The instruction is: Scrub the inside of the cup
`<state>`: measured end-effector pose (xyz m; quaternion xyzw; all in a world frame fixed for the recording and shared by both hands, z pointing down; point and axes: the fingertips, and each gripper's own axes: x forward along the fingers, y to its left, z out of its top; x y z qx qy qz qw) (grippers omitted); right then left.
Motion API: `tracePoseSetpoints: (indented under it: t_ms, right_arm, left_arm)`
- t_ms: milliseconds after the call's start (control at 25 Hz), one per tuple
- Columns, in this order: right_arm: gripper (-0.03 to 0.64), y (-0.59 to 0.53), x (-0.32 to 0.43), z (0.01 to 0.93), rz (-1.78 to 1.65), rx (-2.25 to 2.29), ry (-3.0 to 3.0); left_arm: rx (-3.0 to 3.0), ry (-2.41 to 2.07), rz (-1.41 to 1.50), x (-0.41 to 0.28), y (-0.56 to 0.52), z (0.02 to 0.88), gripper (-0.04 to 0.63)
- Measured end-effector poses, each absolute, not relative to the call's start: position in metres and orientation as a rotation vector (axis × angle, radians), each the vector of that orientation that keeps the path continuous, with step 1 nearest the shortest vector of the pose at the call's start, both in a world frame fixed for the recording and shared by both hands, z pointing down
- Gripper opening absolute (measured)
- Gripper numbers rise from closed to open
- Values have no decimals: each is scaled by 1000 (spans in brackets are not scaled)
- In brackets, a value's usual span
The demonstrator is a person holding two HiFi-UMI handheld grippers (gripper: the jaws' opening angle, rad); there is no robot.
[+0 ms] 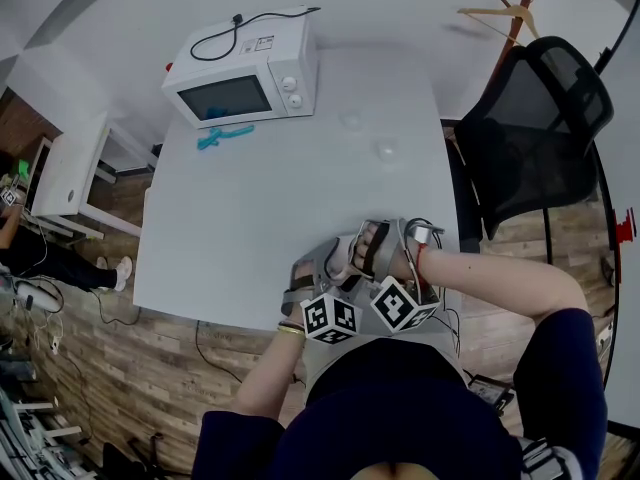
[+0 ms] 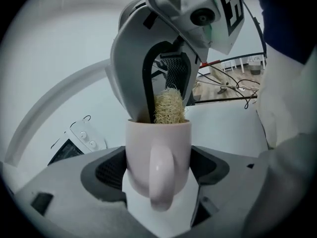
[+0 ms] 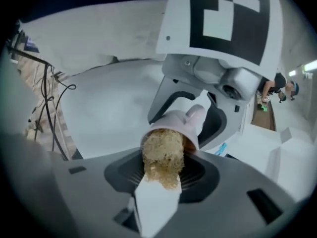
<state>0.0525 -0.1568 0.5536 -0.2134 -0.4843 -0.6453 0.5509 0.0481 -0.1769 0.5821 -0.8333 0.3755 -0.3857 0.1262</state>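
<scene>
Cup (image 2: 158, 152): recorded as pale pink, plain.
Scrubber (image 3: 162, 155): straw-yellow, fibrous.
Left gripper (image 2: 158, 182) and right gripper (image 3: 161, 180): grey bodies, black ribbed pads; cubes patterned in black-and-white squares.
Table (image 1: 250, 218): plain white.
Microwave (image 1: 245, 73): white, with a dark door.
Small object (image 1: 222, 136) beside it: turquoise.
Chair (image 1: 540, 118): black mesh.
Floor (image 1: 100, 358): brown wood planking is noted.
Sleeves (image 1: 560, 368): navy.

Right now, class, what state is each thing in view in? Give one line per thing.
left tool: shut on the cup.
right tool: shut on the loofah sponge.
cup: gripped by its sides, loofah sponge in its mouth.
loofah sponge: pushed partly into the cup.
microwave: door shut.
power cord: lying loose on the microwave's top.
chair: empty.
</scene>
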Motion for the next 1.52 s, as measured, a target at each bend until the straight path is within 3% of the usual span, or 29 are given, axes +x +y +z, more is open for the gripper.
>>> tracePoseSetpoints:
  t_ms: [400,720,1000,1520]
  right_arm:
    - [178,-158,48,553,-1465,-462,-1222]
    - [178,-171,51,535,-1089,-273,-1596]
    - [178,-180,55,510,-657,84,-2084]
    - [178,-189,100,492,489,816,-2615]
  left_arm:
    - [-2439,1115,-1111,45,-177,583,391]
    - [-2628,1362,-960,26,-188,597,391]
    - [-2761,1586,-827,8,-200,613,391]
    - [-2735,1804,-747,-7,-221,642,391]
